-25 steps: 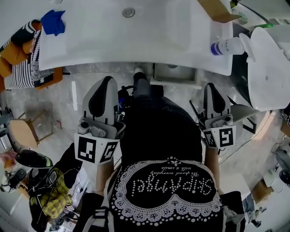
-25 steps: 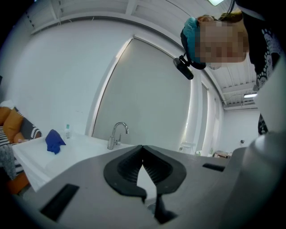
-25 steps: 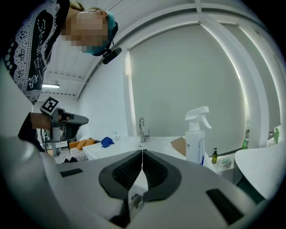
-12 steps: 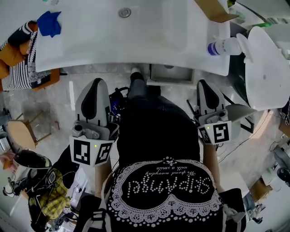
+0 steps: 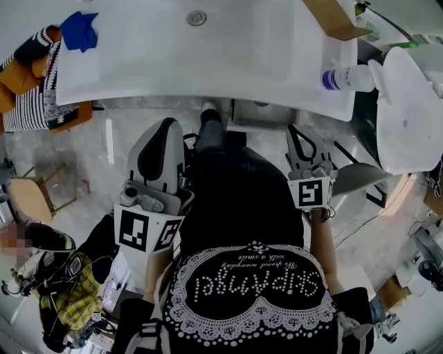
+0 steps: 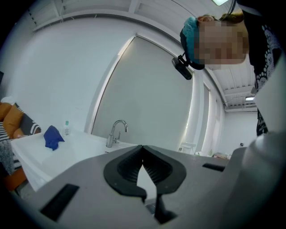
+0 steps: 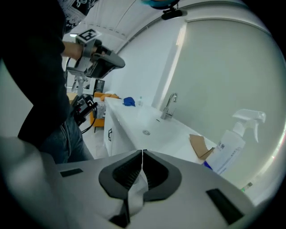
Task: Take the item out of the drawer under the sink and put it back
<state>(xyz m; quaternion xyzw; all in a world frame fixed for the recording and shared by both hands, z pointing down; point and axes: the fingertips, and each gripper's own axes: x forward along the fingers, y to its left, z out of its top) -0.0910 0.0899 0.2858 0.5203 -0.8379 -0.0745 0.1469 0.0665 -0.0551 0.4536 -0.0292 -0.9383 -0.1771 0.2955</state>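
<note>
I stand in front of the white sink counter (image 5: 208, 62), whose drain (image 5: 196, 18) lies at the top of the head view. The cabinet front (image 7: 117, 134) under it shows a dark handle (image 7: 109, 134) and looks closed. No drawer item is visible. My left gripper (image 5: 166, 124) hovers below the counter's front edge, shut and with nothing between its jaws (image 6: 143, 146). My right gripper (image 5: 302, 131) hangs lower at my right side, also shut and holding nothing (image 7: 142, 152). The right gripper view also catches the left gripper (image 7: 121, 64).
A blue cloth (image 5: 79, 31), a piece of cardboard (image 5: 336, 17) and a spray bottle (image 5: 353, 77) lie on the counter, near the faucet (image 7: 169, 105). A grey box shape (image 5: 263, 112) shows under the counter edge. A white fixture (image 5: 408, 104) stands right; a chair with striped fabric (image 5: 31, 104) stands left.
My right gripper has dropped, rolled and shifted a little left toward the counter, so its marker cube now faces up. The left gripper has stayed about where it was.
</note>
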